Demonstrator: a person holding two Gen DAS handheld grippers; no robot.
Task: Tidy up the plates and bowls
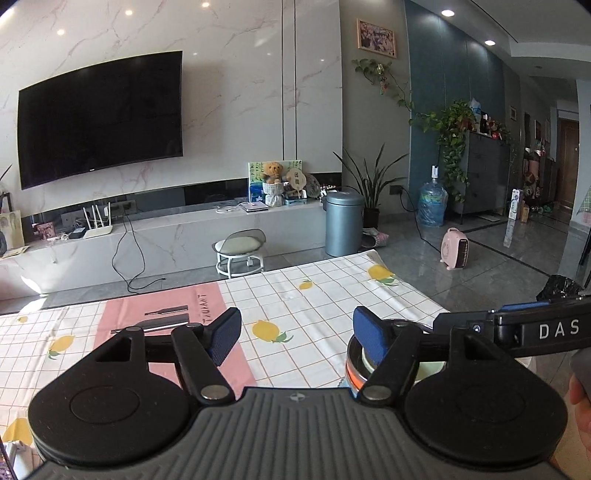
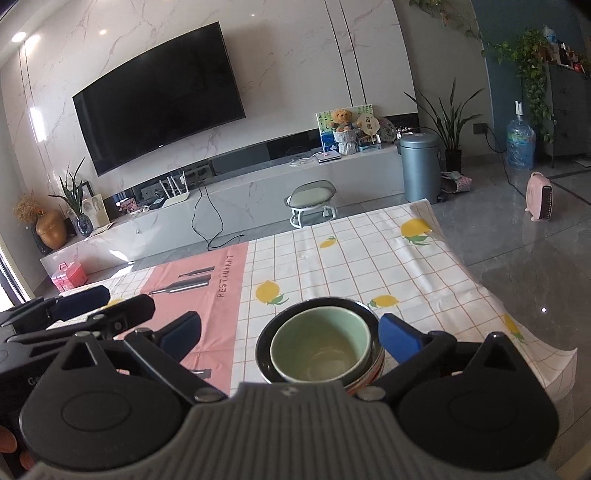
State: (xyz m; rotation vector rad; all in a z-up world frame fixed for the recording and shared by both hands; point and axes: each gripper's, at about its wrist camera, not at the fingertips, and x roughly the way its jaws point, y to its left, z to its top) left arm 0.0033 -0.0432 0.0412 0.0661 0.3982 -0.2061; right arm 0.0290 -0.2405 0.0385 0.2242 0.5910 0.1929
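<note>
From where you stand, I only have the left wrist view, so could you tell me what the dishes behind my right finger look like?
Observer: A green bowl sits nested in a stack of bowls.
Operator: Is the right hand-held gripper holding that stack?
Observer: No, the right hand-held gripper is open, its fingers either side of the stack, not pressing it.
Operator: Anything inside the green bowl?
Observer: It looks empty.

Bright, even daylight; recessed ceiling lights [image 1: 447,13] glare on the marble wall [image 1: 229,74]. Strong fisheye bending at edges; focus sharp.
</note>
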